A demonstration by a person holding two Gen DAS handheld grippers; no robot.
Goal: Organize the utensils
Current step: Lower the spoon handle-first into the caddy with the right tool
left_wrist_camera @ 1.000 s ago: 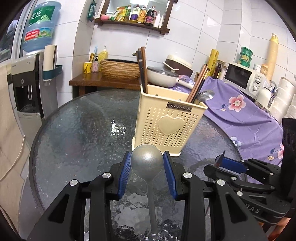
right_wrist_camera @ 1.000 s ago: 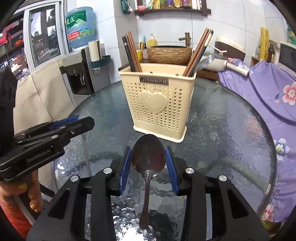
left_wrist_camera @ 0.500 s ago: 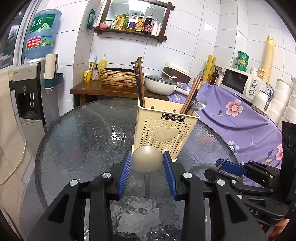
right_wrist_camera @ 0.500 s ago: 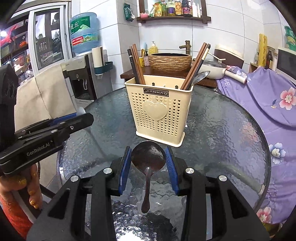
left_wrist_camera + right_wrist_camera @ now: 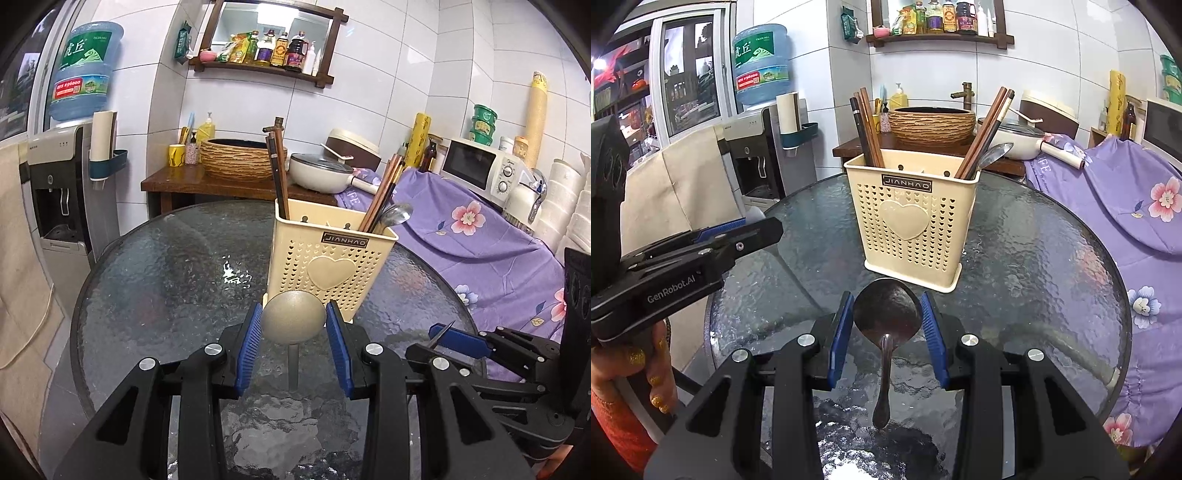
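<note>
Over the last second both grippers have drawn back and risen: the cream holder [image 5: 332, 266] sat large and close in each wrist view and now stands smaller, toward 12 o'clock, with more of the glass desk [image 5: 159, 280] showing around it.

The left gripper [image 5: 293, 343] is clamped on a grey spoon [image 5: 293, 320], bowl pinched between the blue pads, handle hanging down toward 6 o'clock. The right gripper [image 5: 888, 334] likewise holds a dark metal spoon [image 5: 886, 314] by its bowl, handle down.

Neither spoon touches the desk, and both are apart from the holder, which already carries chopsticks [image 5: 866, 125] at its 10 o'clock corner and more chopsticks with a spoon at its 2 o'clock corner.

My reading is that the lift is done; each spoon now needs carrying over the rim, handle first.
</note>
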